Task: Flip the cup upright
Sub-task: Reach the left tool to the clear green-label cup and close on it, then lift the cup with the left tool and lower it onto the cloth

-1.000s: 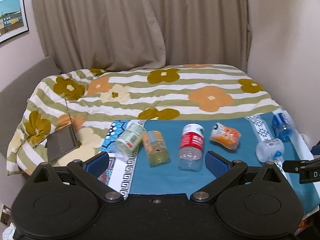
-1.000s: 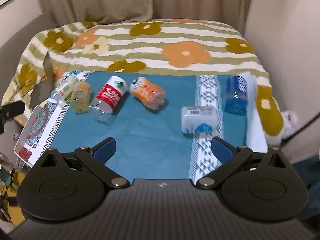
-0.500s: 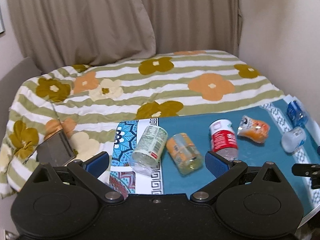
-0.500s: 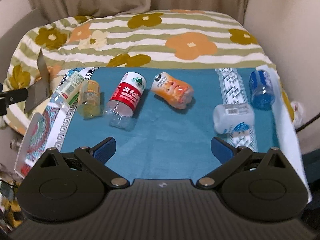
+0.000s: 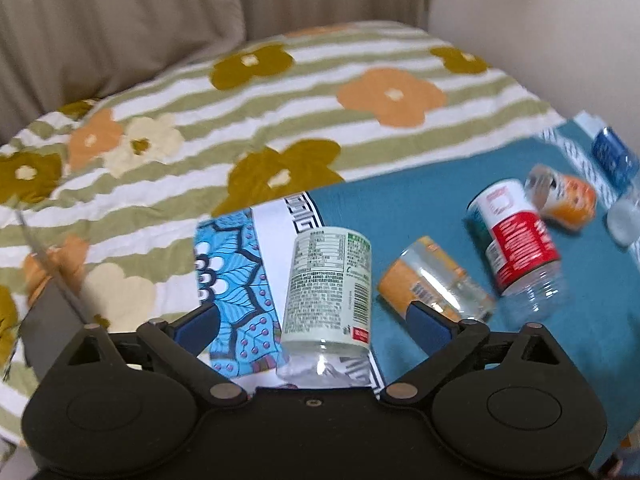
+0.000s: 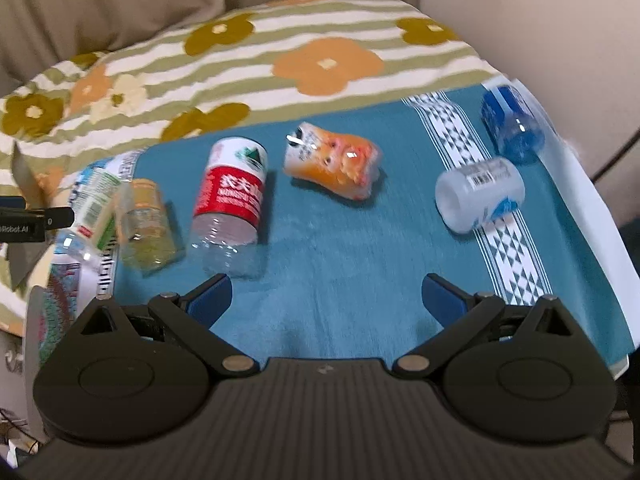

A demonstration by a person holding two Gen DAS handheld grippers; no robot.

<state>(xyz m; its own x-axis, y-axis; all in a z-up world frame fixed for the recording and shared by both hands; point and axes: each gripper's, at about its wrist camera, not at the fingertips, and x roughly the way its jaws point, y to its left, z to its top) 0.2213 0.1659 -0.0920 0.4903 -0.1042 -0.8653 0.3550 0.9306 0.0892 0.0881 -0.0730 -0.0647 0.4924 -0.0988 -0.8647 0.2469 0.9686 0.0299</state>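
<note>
Six cut-down bottle cups lie on their sides on the teal cloth (image 6: 344, 264), which is spread over the bed.

Left tool (image 5: 312, 322): released, jaws wide apart. The green-label cup (image 5: 328, 292) lies between its fingers, clear end toward the camera, touching neither finger. From this cup, the yellow-label cup (image 5: 432, 280) lies just beside it at 3 o'clock, partly behind the right finger (image 5: 430, 326). A grey panel (image 5: 48, 320) stands at 9 o'clock, off the cloth.

Right tool (image 6: 328, 300): released, holding nothing, above bare cloth. From this tool, the red-label cup (image 6: 232, 200) lies at 11 o'clock, its clear end near the left finger (image 6: 210, 298). The orange cup (image 6: 332, 166) lies at 12 o'clock, the white cup (image 6: 480, 194) at 2 o'clock on the patterned band, the blue cup (image 6: 510, 124) beyond it at the cloth edge.

Count: cups, six; tools, two; panels, one. The flowered quilt (image 6: 260, 60) and curtain (image 5: 120, 24) lie beyond.
</note>
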